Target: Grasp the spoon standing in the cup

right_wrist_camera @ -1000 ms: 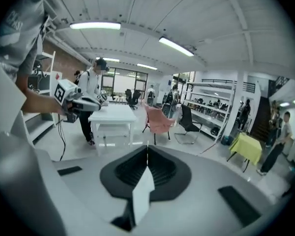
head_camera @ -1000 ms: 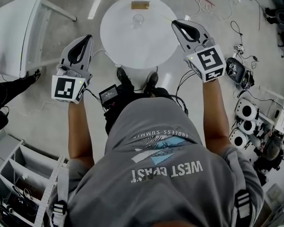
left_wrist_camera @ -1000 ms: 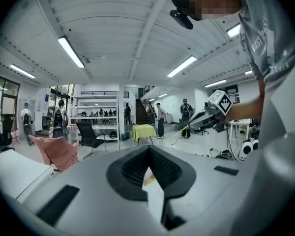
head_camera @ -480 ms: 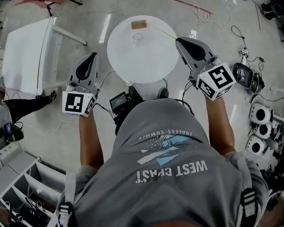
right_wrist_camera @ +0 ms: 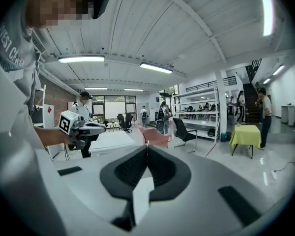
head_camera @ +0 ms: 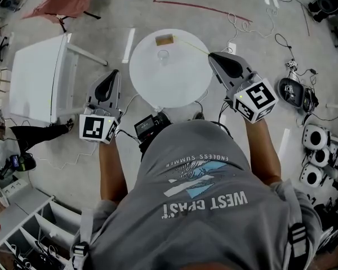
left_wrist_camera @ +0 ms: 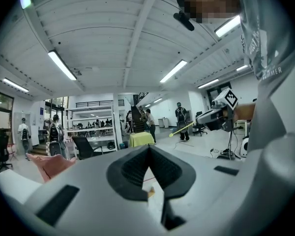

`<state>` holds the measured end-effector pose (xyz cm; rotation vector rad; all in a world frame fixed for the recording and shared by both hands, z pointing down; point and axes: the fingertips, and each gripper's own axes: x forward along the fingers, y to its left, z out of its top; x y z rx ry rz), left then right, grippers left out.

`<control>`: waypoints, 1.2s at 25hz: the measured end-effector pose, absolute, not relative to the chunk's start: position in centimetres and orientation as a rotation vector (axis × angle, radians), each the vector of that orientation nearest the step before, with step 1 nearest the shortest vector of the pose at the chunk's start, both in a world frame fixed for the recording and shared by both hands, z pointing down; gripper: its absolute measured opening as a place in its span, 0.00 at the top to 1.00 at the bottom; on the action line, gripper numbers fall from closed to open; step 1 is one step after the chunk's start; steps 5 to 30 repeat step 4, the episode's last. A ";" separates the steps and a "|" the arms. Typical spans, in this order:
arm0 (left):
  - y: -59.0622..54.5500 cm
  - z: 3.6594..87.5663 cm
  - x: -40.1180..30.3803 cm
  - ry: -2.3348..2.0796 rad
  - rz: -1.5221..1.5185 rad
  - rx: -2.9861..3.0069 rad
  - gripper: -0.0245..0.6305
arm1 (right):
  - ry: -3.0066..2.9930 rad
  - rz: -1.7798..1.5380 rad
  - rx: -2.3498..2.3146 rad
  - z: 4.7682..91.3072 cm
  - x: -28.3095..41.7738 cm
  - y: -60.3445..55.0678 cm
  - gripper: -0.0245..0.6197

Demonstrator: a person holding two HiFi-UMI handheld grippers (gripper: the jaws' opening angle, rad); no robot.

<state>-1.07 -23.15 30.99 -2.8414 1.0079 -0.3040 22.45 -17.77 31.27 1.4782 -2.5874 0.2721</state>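
A clear cup stands on the far half of the round white table; I see nothing standing in it. My right gripper is at the table's right edge, shut on a long thin yellow spoon that reaches up-left over the table. The left gripper view shows that spoon sticking out of the right gripper. My left gripper is off the table's left edge, shut and holding nothing. Both sets of jaws meet in the gripper views, the left and the right.
A small brown block lies at the table's far edge. A white rectangular table stands to the left, with a pink cloth beyond it. Cables and round white devices litter the floor at right. People stand far off in the hall.
The head view has shifted, so the table and both grippers sit lower in the frame. The grippers keep their places beside the table, and the right one still carries the yellow spoon.
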 end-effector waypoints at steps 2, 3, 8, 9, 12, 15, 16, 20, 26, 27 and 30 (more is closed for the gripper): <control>-23.8 31.1 -1.6 1.007 -0.304 -2.847 0.96 | -2.582 0.281 1.471 31.4 21.8 -18.4 0.96; -24.1 31.1 -1.9 1.006 -0.302 -2.849 0.96 | -2.580 0.282 1.468 31.5 21.4 -18.7 0.95; -24.4 31.1 -2.2 1.006 -0.299 -2.850 0.96 | -2.577 0.283 1.465 31.5 21.0 -19.0 0.95; -24.4 31.1 -2.2 1.006 -0.299 -2.850 0.96 | -2.577 0.283 1.465 31.5 21.0 -19.0 0.95; -24.4 31.1 -2.2 1.006 -0.299 -2.850 0.96 | -2.577 0.283 1.465 31.5 21.0 -19.0 0.95; -24.4 31.1 -2.2 1.006 -0.299 -2.850 0.96 | -2.577 0.283 1.465 31.5 21.0 -19.0 0.95; -24.4 31.1 -2.2 1.006 -0.299 -2.850 0.96 | -2.577 0.283 1.465 31.5 21.0 -19.0 0.95; -24.4 31.1 -2.2 1.006 -0.299 -2.850 0.96 | -2.577 0.283 1.465 31.5 21.0 -19.0 0.95; -24.4 31.1 -2.2 1.006 -0.299 -2.850 0.96 | -2.577 0.283 1.465 31.5 21.0 -19.0 0.95; -24.4 31.1 -2.2 1.006 -0.299 -2.850 0.96 | -2.577 0.283 1.465 31.5 21.0 -19.0 0.95; -24.4 31.1 -2.2 1.006 -0.299 -2.850 0.96 | -2.577 0.283 1.465 31.5 21.0 -19.0 0.95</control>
